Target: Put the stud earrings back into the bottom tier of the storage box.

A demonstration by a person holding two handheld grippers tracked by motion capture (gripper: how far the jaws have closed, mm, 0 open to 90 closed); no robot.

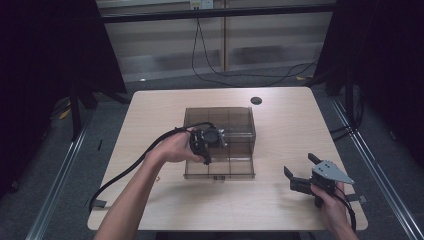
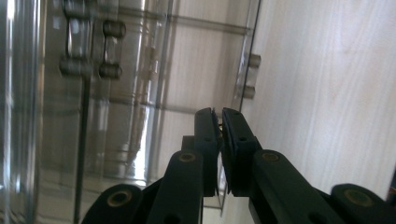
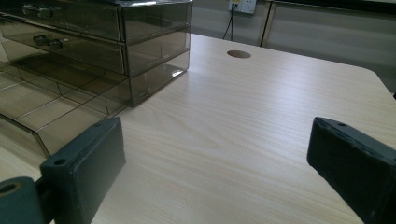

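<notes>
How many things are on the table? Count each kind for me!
Grippers: 2 (left gripper, right gripper)
Smoky see-through drawer box: 1
Round hole in the table top: 1
Total: 4

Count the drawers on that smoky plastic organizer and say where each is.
3: top drawer shut, middle drawer shut beneath it, bottom drawer pulled out toward the person. Others may be hidden.
</notes>
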